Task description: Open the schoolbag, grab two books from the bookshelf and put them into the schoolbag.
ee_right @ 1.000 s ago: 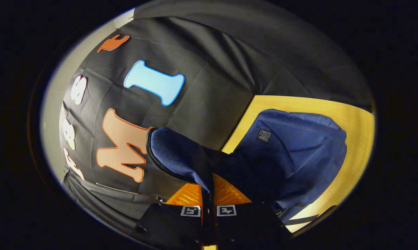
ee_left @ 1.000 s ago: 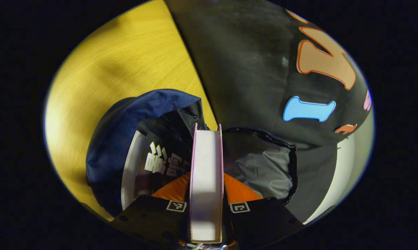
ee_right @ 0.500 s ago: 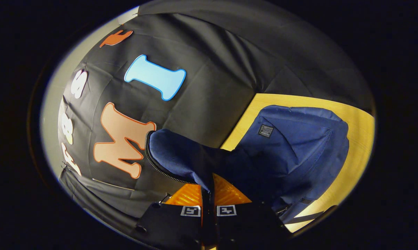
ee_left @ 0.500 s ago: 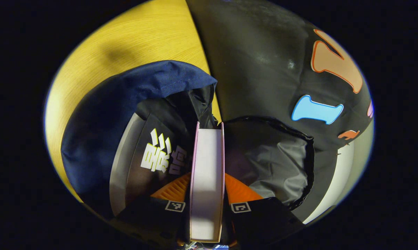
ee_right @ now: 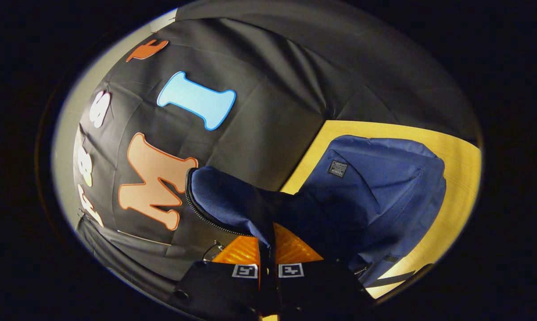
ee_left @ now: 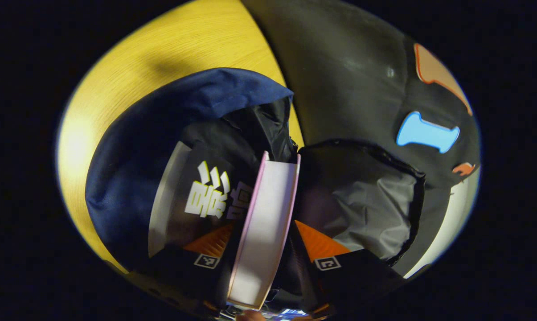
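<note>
The navy schoolbag lies open on the yellow wooden table. A dark book with pale lettering sits inside it. A second book, with pink covers and white page edges, stands tilted in the bag's mouth between the fingers of my left gripper. Those fingers are spread wider than the book and stand open. In the right gripper view, my right gripper is shut on the bag's zippered flap and holds it up, with the schoolbag's body to its right.
The bag's grey lining shows on the right of the opening. The booth's black cloth wall rises directly behind the table's edge. Bare tabletop lies beyond the bag.
My left gripper carried the pink book deeper into the bag's mouth, then its fingers spread apart and the book tipped. The right gripper kept holding the flap.
</note>
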`<state>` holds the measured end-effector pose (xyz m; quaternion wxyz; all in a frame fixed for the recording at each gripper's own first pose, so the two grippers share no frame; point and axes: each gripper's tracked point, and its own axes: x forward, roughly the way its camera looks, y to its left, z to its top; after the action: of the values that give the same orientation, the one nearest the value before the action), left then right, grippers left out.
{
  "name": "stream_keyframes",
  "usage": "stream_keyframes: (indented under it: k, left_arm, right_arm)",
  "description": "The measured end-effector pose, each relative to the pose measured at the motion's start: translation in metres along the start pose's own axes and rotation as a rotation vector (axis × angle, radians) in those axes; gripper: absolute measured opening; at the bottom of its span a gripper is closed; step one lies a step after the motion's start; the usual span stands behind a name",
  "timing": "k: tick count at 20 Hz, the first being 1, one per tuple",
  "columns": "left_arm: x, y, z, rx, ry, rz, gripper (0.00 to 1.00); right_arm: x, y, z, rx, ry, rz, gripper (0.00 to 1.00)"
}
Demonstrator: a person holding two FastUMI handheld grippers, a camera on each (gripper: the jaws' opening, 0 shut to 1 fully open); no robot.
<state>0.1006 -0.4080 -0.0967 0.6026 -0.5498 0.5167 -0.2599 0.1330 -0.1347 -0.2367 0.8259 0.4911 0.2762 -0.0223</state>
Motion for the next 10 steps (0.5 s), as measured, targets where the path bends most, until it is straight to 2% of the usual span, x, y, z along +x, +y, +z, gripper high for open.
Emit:
stream_keyframes:
  k: [1, 2, 6, 7, 8, 10]
  left_arm:
    - [-0.001, -0.003, 0.0, 0.039, -0.001, 0.021, 0.68]
    - [-0.002, -0.002, -0.003, 0.082, 0.005, 0.049, 0.8]
    - [-0.016, -0.002, 0.006, 0.239, -0.026, 0.141, 0.95]
    - [-0.023, 0.001, 0.011, 0.282, -0.037, 0.169, 0.9]
    - [-0.031, 0.004, 0.016, 0.316, -0.048, 0.198, 0.96]
    - [-0.044, 0.006, 0.026, 0.386, -0.072, 0.239, 0.96]
  right_arm:
    - [0.0, 0.0, -0.001, -0.002, -0.001, -0.002, 0.03]
    - [0.0, -0.001, 0.0, -0.006, -0.002, -0.006, 0.03]
    - [-0.002, -0.001, 0.0, -0.009, -0.008, -0.012, 0.03]
    - [-0.002, -0.002, 0.0, -0.009, -0.009, -0.013, 0.02]
    - [-0.001, -0.002, -0.001, -0.007, -0.009, -0.014, 0.04]
    - [-0.001, -0.003, -0.002, -0.011, -0.011, -0.016, 0.03]
